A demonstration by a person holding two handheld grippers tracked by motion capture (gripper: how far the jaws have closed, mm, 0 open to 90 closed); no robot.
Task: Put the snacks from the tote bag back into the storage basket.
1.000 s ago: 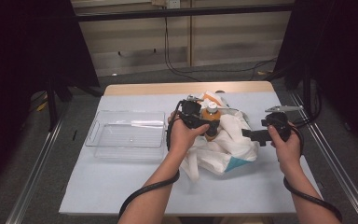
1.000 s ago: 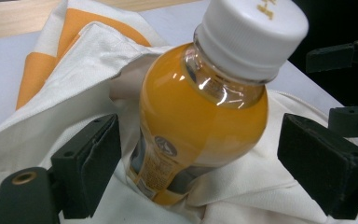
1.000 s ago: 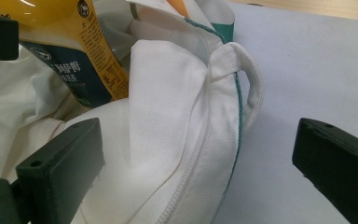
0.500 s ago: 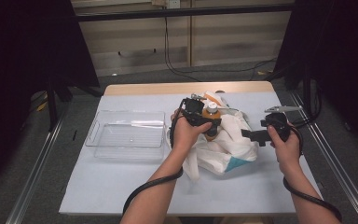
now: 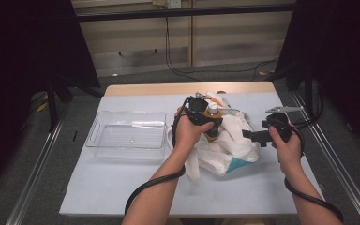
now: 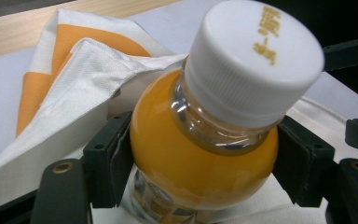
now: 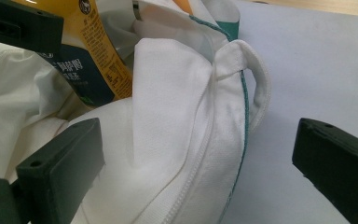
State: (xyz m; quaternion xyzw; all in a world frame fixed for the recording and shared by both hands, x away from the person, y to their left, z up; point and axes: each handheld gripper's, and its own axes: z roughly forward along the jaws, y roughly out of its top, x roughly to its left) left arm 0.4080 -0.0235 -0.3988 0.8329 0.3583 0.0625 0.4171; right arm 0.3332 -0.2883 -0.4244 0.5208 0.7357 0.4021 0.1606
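An orange juice bottle (image 5: 212, 118) with a white cap (image 6: 256, 60) stands in the mouth of a white cloth bag (image 5: 225, 147) in the middle of the table. My left gripper (image 5: 205, 119) comes at it from the left. Its jaws have just been closing with the bottle (image 6: 200, 140) between them, and both pads now press on the bottle's shoulder below the neck. My right gripper (image 5: 252, 136) is held at the bag's right side, open wide, with a fold and loop handle of the bag (image 7: 177, 107) between its jaws. The bottle's label (image 7: 98, 60) shows behind the fold.
An empty clear plastic tray (image 5: 96, 133) sits on the left of the white table cover (image 5: 122, 187). An orange and white cloth (image 6: 70, 60) lies behind the bottle. Cables trail from both grippers toward the front edge. Dark stands flank the table.
My left gripper has shifted slightly onto the bottle and narrowed around it. The right hand and the bag have stayed where they were.
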